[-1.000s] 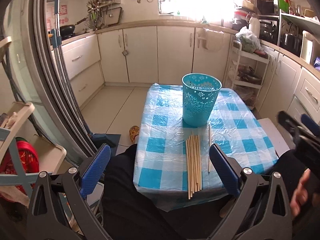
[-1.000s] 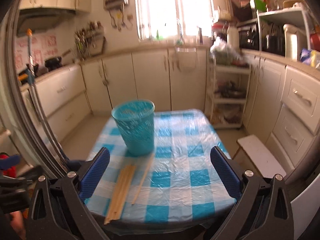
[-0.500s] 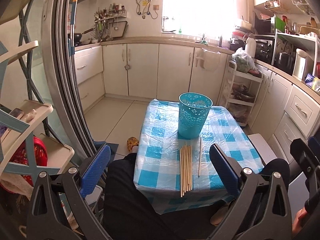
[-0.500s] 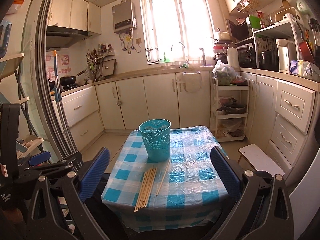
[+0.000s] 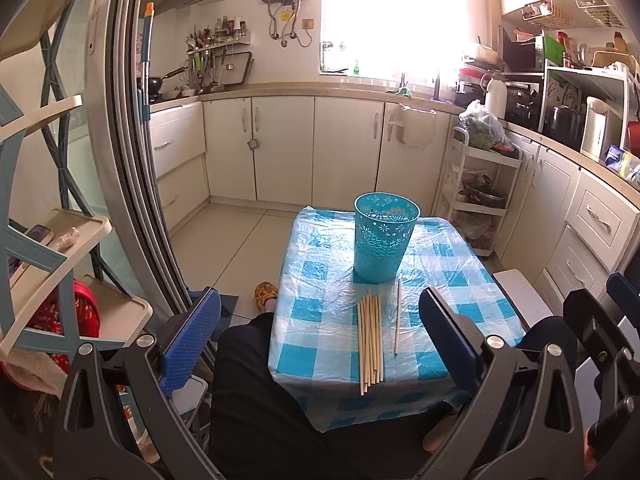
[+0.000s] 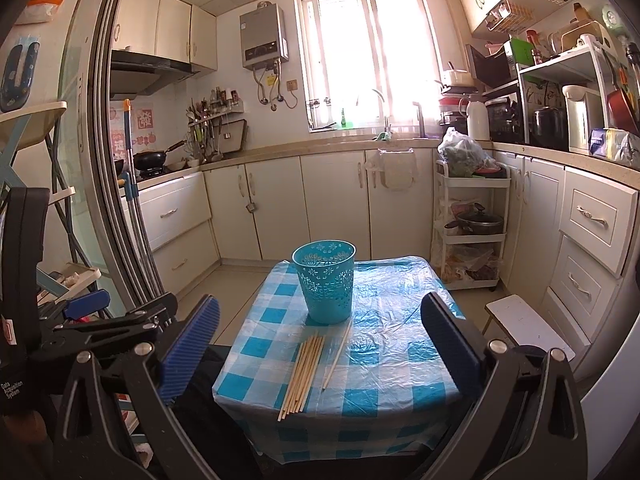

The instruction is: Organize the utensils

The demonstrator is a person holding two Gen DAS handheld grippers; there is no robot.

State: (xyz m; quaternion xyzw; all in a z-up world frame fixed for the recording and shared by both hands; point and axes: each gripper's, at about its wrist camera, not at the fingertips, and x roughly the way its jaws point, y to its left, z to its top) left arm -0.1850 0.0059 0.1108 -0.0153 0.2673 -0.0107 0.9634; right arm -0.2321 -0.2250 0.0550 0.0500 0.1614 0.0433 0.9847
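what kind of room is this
Most likely a lived-in home kitchen: cream base cabinets run under a stone-look countertop, a black wok sits on the stove, and a grey wall-mounted water heater hangs beside the bright window.

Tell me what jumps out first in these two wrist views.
The teal perforated basket stands upright mid-table on the blue-and-white checked tablecloth. Just in front of it a bundle of wooden chopsticks lies flat, reaching the near table edge, with a single chopstick apart to its right. Both the left gripper and right gripper are open, held back from the table and holding nothing.
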